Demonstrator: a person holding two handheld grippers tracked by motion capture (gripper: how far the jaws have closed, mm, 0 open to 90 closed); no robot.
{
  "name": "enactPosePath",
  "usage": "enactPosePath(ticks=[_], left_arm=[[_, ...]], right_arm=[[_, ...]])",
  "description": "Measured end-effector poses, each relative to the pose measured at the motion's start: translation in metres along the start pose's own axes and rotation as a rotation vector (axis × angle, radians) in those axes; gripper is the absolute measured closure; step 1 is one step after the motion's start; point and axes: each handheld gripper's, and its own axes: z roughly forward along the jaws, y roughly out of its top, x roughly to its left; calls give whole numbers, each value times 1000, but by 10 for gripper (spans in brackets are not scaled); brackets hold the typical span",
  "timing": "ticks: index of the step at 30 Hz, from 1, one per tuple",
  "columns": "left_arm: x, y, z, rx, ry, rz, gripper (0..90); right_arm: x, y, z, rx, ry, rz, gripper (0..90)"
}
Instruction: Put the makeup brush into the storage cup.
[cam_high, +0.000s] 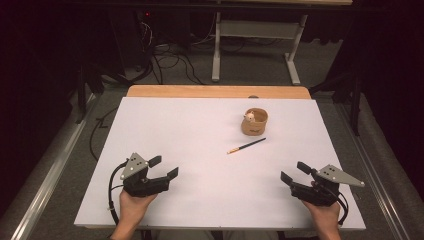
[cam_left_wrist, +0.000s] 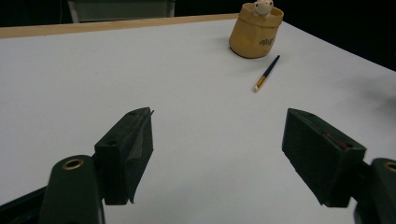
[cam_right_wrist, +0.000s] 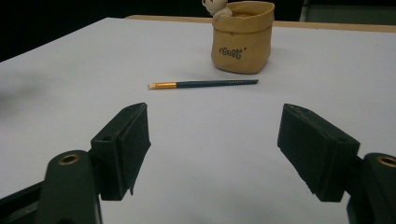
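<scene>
A thin dark brush with a gold ferrule and pale tip lies flat on the white table, just in front of a tan bag-shaped holder with a small bear figure on its rim. The brush and holder lie far ahead in the left gripper view; in the right gripper view the brush lies crosswise before the holder. My left gripper rests open near the front left edge, nothing between its jaws. My right gripper rests open at the front right, empty too.
A wooden strip borders the table's far edge. Beyond it stand a white desk frame and tangled cables on the dark floor. Metal rails run along both sides of the table.
</scene>
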Motion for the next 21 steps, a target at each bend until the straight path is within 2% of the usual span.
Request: enactPosePath(ticks=[21], left_arm=[[0,0,0,-3,2,-3,253]], right_arm=[[0,0,-1,-4,-13,0,258]])
